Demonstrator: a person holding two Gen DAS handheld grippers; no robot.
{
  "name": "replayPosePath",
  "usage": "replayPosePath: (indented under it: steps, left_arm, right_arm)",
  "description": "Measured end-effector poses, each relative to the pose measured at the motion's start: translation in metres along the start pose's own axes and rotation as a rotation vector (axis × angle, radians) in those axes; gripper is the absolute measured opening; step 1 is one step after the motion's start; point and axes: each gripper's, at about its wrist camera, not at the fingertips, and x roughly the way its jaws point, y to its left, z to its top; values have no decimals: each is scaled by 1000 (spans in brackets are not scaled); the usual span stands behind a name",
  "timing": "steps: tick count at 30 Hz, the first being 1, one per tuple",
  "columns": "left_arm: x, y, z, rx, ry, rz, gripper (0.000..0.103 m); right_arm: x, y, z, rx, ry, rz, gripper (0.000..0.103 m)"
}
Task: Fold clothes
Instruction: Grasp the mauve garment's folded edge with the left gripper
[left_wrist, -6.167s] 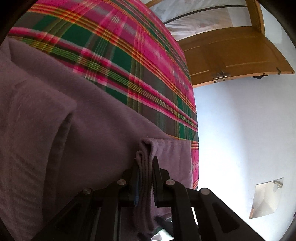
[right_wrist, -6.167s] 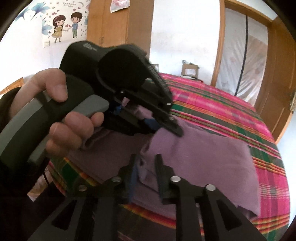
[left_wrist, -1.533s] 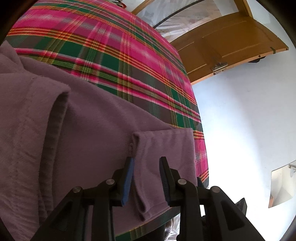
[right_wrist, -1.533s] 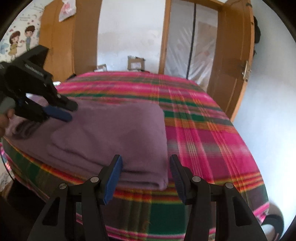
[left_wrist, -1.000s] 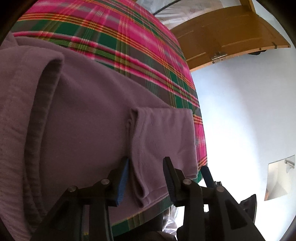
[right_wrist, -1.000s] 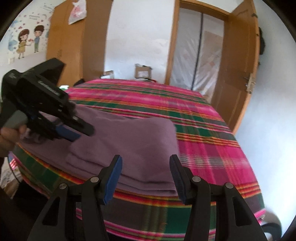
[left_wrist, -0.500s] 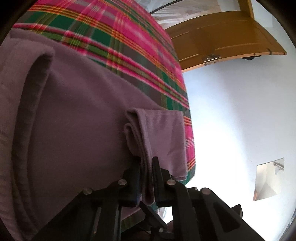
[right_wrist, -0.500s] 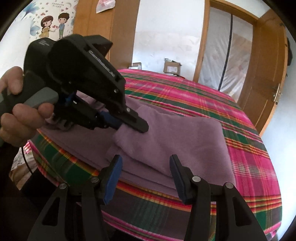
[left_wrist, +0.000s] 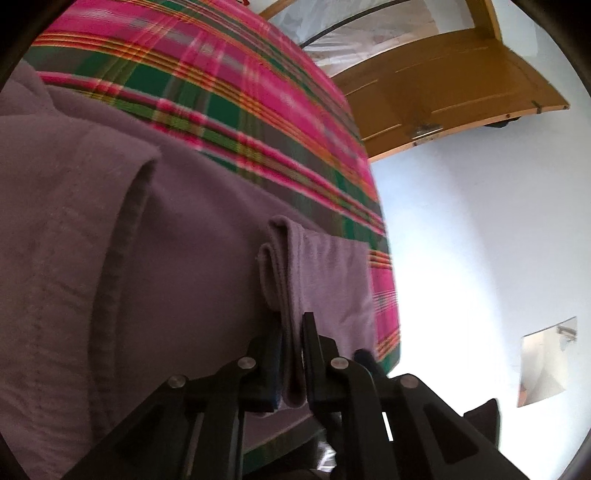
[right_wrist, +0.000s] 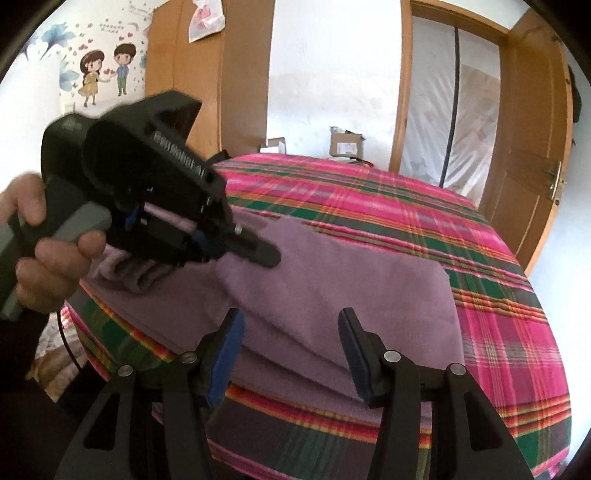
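**Left claw pinches a fold of purple cloth on the plaid bed**

At the far left of the right wrist view, a hand (right_wrist: 40, 254) grips the handle of the left claw (right_wrist: 255, 251), whose tip reaches over the purple cloth (right_wrist: 332, 295). In the left wrist view the left claw (left_wrist: 291, 354) is closed tight on a doubled fold of that cloth, the fold standing up between its two fingers (left_wrist: 267, 363). To the left of the pinched fold, a thicker rolled edge of the same cloth runs down the picture

The cloth lies spread on the bed (right_wrist: 461, 236), near its front edge, over a pink, green and orange plaid cover. The right claw (right_wrist: 291, 354) hangs in front of the cloth with its blue-padded fingers (right_wrist: 229, 350) spread wide apart and nothing between them; it sits just before the cloth's near edge

Further right, beyond the bed, stands a wooden door (right_wrist: 532, 155), open against a white wall (left_wrist: 480, 240)
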Motion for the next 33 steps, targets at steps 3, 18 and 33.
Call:
replayPosePath:
  steps: [3, 18, 33]
  left_arm:
    - [1, 6, -1, -21, 16, 14, 10]
    - [-29, -7, -14, 35, -25, 98, 26]
    - [-100, 12, -27, -16, -175, 161, 28]
  right_arm:
    - [6, -4, 0, 18, 19, -9, 54]
    - [27, -2, 8, 90, 85, 60, 54]
    - [48, 20, 23, 44, 98, 74, 54]
